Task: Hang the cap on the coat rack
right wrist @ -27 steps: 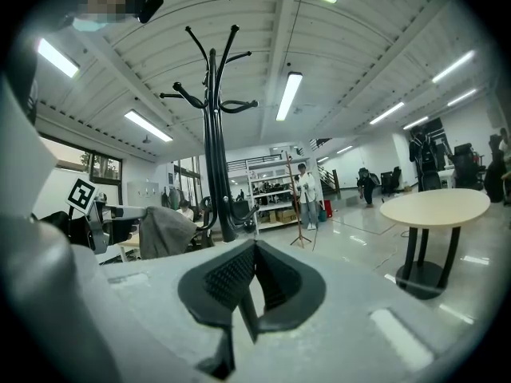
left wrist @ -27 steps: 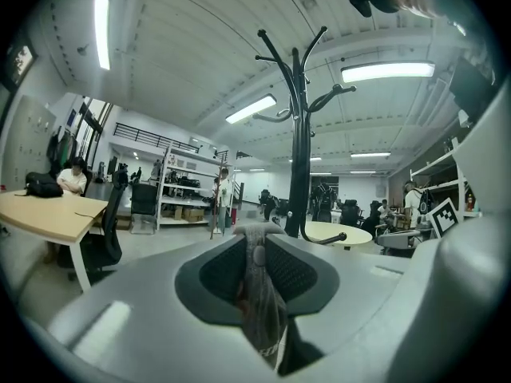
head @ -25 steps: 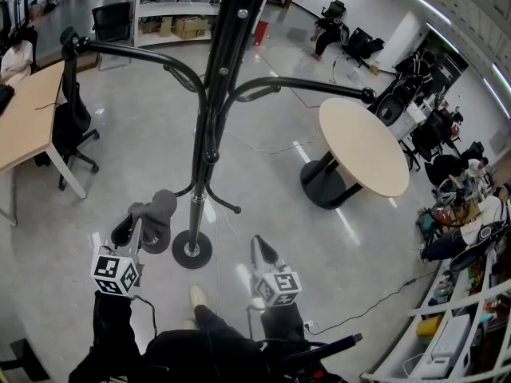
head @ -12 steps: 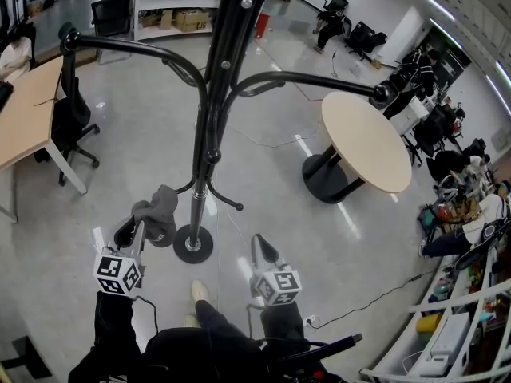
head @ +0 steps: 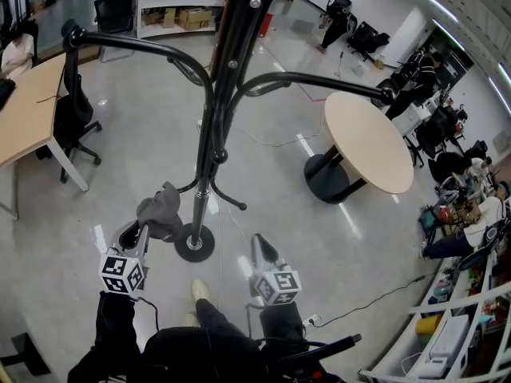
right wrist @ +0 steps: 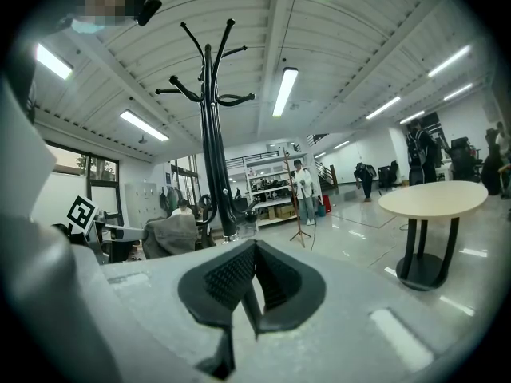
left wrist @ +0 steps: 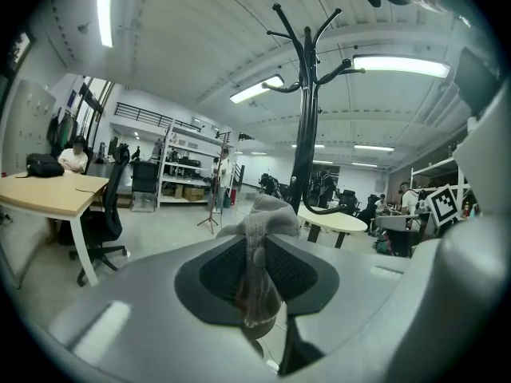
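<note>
The grey cap (head: 160,208) is pinched by its fabric in my left gripper (head: 146,228), which is shut on it low and just left of the black coat rack's pole (head: 209,146). In the left gripper view the cap (left wrist: 267,214) bunches between the dark pads, with the coat rack (left wrist: 303,110) beyond and its hooks high above. My right gripper (head: 258,242) hangs shut and empty to the right of the rack's round base (head: 194,244). The right gripper view shows its jaws (right wrist: 254,252) closed together, and the cap (right wrist: 169,234) off to the left.
A round beige table (head: 367,146) stands to the right of the rack, and a wooden desk (head: 24,110) with a black office chair (head: 73,110) to the left. Shelving (head: 172,6) lines the back. Seated people and cluttered shelves fill the right side. A cable (head: 375,306) lies on the floor.
My left gripper has sunk a little with the cap, which now sits closer to the rack's pole. The right gripper has stayed still.
</note>
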`<action>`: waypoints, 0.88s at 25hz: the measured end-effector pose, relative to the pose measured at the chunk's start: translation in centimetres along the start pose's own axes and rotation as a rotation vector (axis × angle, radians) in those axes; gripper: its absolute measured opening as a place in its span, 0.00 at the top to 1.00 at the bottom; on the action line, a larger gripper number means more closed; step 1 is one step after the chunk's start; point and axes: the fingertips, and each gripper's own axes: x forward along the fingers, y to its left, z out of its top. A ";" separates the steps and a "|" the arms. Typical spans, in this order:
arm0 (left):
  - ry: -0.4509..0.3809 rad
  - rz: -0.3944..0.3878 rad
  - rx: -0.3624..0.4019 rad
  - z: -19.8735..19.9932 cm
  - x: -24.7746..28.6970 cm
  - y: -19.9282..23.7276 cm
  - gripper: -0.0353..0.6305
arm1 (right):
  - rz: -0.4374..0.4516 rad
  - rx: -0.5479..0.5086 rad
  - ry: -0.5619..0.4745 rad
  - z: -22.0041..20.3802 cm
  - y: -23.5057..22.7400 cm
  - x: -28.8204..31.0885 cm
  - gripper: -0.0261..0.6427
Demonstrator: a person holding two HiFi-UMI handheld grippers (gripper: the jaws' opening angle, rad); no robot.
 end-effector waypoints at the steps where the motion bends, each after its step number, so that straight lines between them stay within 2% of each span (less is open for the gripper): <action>1: 0.004 -0.002 0.001 -0.2 0.0 0.0 0.83 | 0.002 0.001 -0.001 0.0 0.1 0.1 0.96; 22: 0.085 0.011 0.014 -4.4 1.5 -0.3 0.83 | 0.006 0.012 0.013 -0.7 -0.8 -0.3 0.96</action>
